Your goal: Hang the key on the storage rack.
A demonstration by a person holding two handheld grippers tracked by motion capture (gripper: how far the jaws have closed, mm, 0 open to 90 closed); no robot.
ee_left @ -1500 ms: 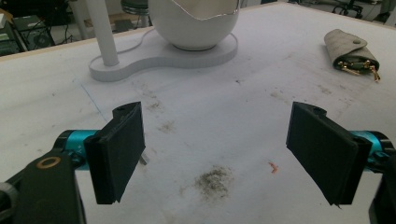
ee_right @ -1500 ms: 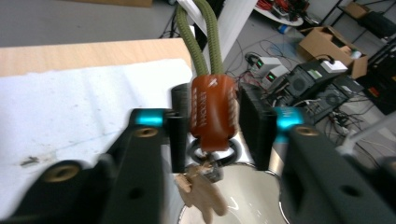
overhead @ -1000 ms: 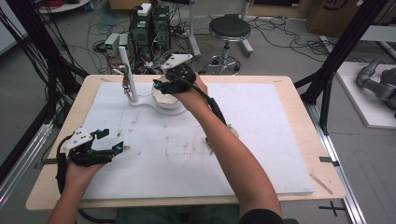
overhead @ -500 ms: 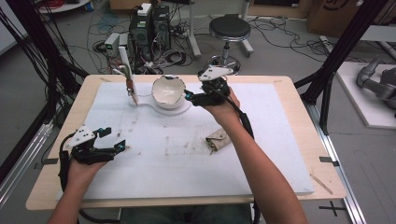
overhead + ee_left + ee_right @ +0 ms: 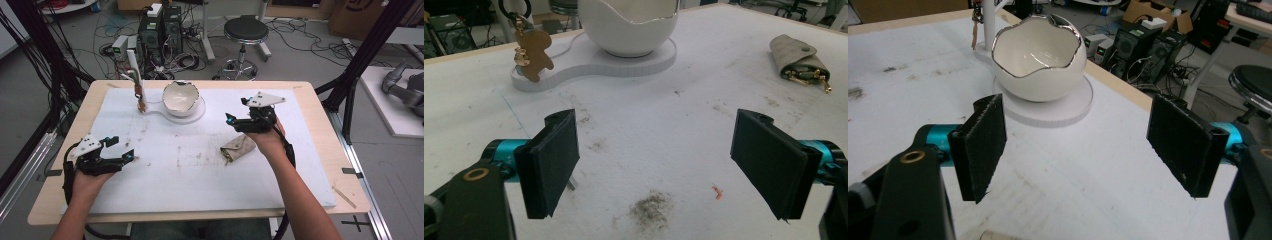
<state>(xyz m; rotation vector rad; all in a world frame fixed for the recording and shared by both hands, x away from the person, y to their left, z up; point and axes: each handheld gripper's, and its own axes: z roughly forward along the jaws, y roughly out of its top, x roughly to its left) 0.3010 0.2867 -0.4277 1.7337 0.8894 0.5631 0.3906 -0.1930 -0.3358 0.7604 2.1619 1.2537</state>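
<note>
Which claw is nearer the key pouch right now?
The right claw: it hovers open just above the key pouch in the high view. The left claw sits open far across the white mat, near its left edge.

In the left gripper view we see the white bowl (image 5: pixel 628 27) cut off at the top edge, so its rim is out of frame. The key pouch (image 5: pixel 800 56) shows metal clips too small to identify. In the right gripper view, a pale object (image 5: pixel 993 235) at the bottom edge is cropped beyond recognition, and the stand post (image 5: pixel 989 22) is cut off above.
</note>
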